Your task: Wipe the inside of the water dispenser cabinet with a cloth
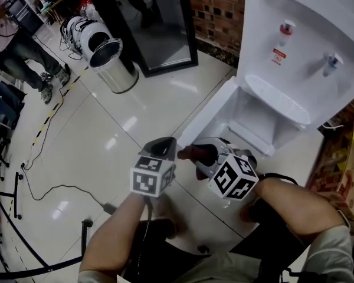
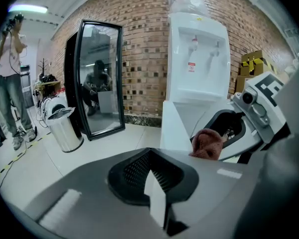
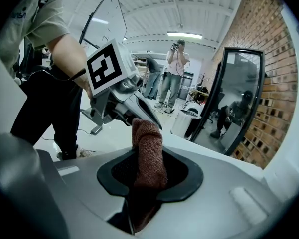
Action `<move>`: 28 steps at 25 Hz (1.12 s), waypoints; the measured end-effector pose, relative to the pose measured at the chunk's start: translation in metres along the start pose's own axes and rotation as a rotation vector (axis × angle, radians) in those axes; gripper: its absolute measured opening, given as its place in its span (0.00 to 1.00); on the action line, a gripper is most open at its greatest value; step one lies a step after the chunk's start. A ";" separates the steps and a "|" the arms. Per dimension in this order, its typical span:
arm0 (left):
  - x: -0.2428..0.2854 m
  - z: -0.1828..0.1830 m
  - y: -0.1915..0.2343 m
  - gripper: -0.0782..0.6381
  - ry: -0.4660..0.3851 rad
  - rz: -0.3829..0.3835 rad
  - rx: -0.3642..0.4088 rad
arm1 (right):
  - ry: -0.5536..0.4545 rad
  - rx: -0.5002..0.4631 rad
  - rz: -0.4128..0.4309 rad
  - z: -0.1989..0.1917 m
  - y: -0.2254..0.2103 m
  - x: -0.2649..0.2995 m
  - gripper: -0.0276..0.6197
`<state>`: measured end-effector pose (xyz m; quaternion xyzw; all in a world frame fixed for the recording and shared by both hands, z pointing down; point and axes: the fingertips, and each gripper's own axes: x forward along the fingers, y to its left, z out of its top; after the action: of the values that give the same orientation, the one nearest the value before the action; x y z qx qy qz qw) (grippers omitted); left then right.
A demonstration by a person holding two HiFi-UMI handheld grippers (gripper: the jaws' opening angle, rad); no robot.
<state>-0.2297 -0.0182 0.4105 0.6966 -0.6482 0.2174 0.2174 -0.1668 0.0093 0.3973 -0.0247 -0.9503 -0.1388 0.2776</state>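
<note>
A rolled, rust-brown knit cloth [image 3: 148, 148] is clamped by the jaws of the right gripper [image 3: 149, 176], its lower end hidden, while those of the left gripper [image 2: 153, 179] are closed empty.

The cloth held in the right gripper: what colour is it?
The cloth is reddish-brown, and it shows best in the right gripper view.
</note>
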 end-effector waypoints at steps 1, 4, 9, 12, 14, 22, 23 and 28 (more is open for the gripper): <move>0.000 0.000 0.001 0.11 0.003 0.001 -0.011 | -0.002 -0.004 0.000 -0.001 -0.002 0.001 0.22; 0.001 0.001 0.004 0.11 0.009 0.003 -0.037 | -0.007 0.008 0.000 -0.006 -0.009 0.004 0.22; 0.005 0.001 0.013 0.11 0.012 0.032 -0.063 | -0.014 0.054 0.009 -0.006 -0.020 0.009 0.22; 0.006 0.002 0.021 0.11 0.014 0.064 -0.094 | -0.023 0.036 0.012 -0.005 -0.023 0.016 0.22; 0.007 0.003 0.026 0.11 0.012 0.076 -0.107 | -0.022 0.032 0.002 -0.008 -0.029 0.019 0.22; 0.009 0.005 0.038 0.11 0.013 0.112 -0.112 | -0.003 0.190 -0.058 -0.020 -0.057 0.025 0.22; 0.009 0.006 0.039 0.11 0.013 0.116 -0.115 | 0.002 0.215 -0.075 -0.024 -0.063 0.024 0.22; 0.009 0.005 0.041 0.11 0.013 0.123 -0.115 | 0.044 0.317 -0.199 -0.056 -0.106 0.018 0.22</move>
<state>-0.2700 -0.0312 0.4126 0.6404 -0.6998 0.1972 0.2476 -0.1658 -0.1089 0.4254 0.1166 -0.9517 -0.0145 0.2838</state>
